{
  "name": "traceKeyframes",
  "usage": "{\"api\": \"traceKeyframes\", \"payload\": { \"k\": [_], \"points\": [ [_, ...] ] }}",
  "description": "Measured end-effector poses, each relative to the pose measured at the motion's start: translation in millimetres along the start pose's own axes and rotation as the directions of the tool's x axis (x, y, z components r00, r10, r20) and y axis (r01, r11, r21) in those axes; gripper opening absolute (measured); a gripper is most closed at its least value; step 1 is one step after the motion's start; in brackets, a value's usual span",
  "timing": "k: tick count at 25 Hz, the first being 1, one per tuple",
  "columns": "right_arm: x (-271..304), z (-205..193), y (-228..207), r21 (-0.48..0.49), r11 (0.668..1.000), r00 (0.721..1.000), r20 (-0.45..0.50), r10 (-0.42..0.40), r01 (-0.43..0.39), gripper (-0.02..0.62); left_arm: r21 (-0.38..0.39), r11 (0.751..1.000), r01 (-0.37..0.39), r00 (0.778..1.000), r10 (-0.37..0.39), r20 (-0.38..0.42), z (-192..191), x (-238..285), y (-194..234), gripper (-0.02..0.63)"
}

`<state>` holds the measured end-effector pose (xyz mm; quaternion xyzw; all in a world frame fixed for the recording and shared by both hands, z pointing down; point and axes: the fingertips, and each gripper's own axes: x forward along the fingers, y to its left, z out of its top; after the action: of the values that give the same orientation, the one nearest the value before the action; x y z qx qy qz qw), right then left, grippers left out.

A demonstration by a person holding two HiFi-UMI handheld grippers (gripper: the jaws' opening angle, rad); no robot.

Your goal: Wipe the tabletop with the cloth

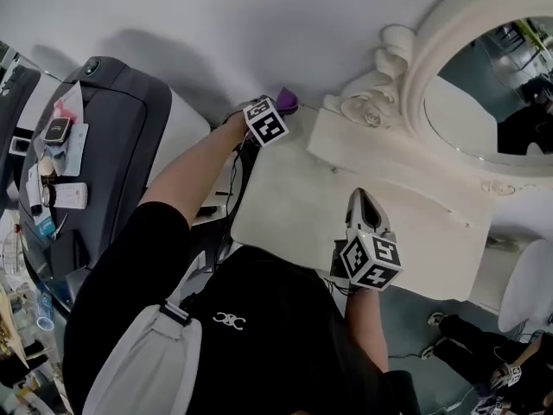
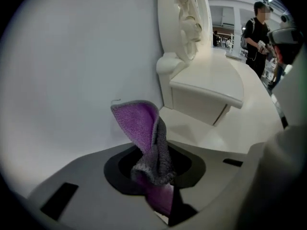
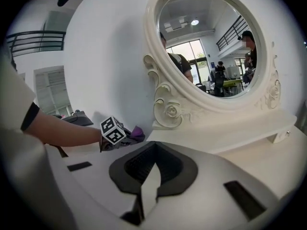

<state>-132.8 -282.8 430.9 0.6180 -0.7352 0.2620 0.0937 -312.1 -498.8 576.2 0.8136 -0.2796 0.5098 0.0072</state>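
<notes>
A purple and grey cloth [image 2: 146, 138] sticks up from my left gripper [image 2: 156, 171], whose jaws are shut on its lower end. In the head view this gripper [image 1: 278, 109] is at the far left corner of the white tabletop [image 1: 285, 201], close to the wall, with the cloth [image 1: 288, 100] bunched at its tip. My right gripper [image 1: 359, 199] hovers over the middle of the tabletop, jaws together and holding nothing. The right gripper view shows the left gripper's marker cube [image 3: 113, 130] and the cloth [image 3: 137, 133] ahead to the left of the right gripper [image 3: 152, 150].
A round mirror in an ornate white frame [image 1: 415, 67] stands on a raised shelf [image 1: 389, 158] at the back of the table. A dark grey case [image 1: 112, 145] with small items lies to the left. A person [image 2: 256, 37] stands far off.
</notes>
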Motion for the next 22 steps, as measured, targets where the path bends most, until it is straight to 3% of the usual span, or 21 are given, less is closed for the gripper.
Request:
{"api": "traceKeyframes", "payload": {
  "k": [6,14,18,22],
  "points": [
    [-5,-9,-10,0.041,0.993,0.993,-0.003,-0.114,0.114,0.012,0.098,0.993,0.067,0.998,-0.067,-0.009,7,26,-4,0.097],
    [-7,-24,-5,0.07,0.983,0.985,-0.033,-0.169,0.171,0.012,0.138,0.985,0.101,0.995,-0.101,-0.008,15,44,-12,0.097],
    [-12,-30,-7,0.079,0.977,0.98,-0.043,-0.194,0.197,0.012,0.2,0.973,0.113,0.994,-0.113,-0.012,24,48,-16,0.097],
    [-16,-35,-6,0.086,0.974,0.978,-0.052,-0.204,0.208,0.012,0.216,0.965,0.15,0.987,-0.158,0.022,31,48,-25,0.098]
  ]
}}
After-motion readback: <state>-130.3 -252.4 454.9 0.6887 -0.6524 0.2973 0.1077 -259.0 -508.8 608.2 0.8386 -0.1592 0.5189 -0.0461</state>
